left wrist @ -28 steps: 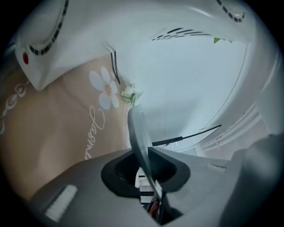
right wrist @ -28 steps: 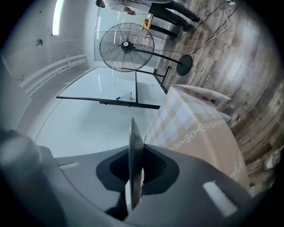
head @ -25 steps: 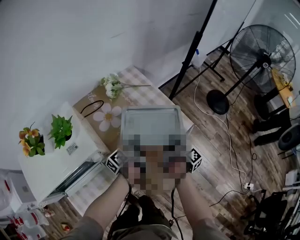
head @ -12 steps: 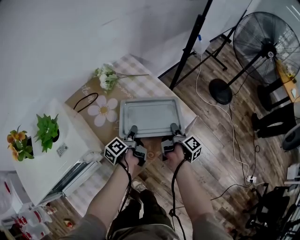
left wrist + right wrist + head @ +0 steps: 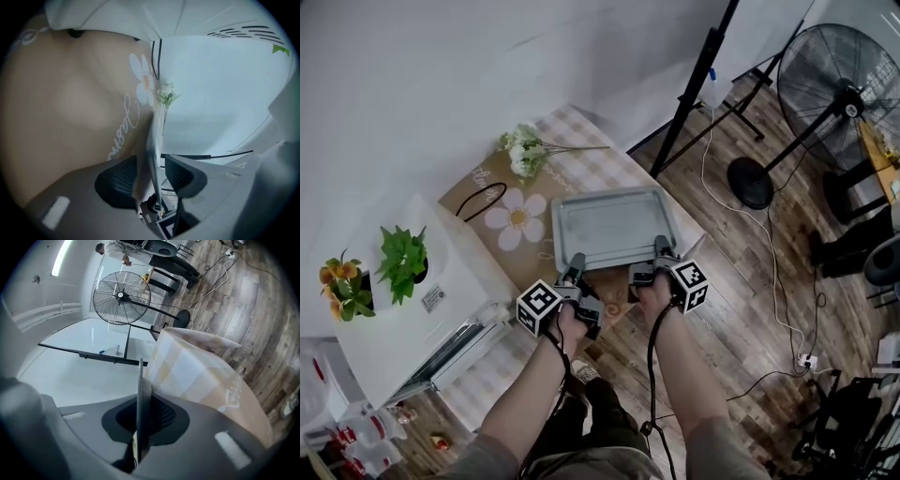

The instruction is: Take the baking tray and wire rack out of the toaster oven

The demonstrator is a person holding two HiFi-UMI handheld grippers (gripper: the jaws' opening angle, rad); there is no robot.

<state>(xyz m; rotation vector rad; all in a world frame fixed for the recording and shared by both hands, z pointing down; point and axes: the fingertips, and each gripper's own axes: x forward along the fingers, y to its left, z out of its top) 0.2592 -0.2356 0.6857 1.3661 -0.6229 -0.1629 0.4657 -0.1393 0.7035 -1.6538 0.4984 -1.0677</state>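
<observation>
Both tools are clenched on the near rim of the baking tray [image 5: 614, 225]. The left gripper [image 5: 577, 265] bites the left part of that rim and the right gripper [image 5: 660, 251] the right part. The tray is out of the toaster oven [image 5: 403, 319] and lies flat over the brown mat with a daisy [image 5: 502, 202] on the table [image 5: 586, 141]. I cannot tell whether it rests on the mat already.

I think the main danger is the thin hold. Only one rim is pinched, so the far end can dip and knock the mat, or the tray can turn in the pads. In the left gripper view a small gap shows beside the metal, so this grip seems less tight to me. The right corner of the tray is also near the table's edge. If it is put down too far to that side, it may tip off. The flowers [image 5: 523, 155] are just beyond the far left corner and could be pushed.

The tray is grey, shallow and rectangular, with rounded corners and a raised rim. It is empty and looks thin when seen from its edge. No wire rack is visible.
</observation>
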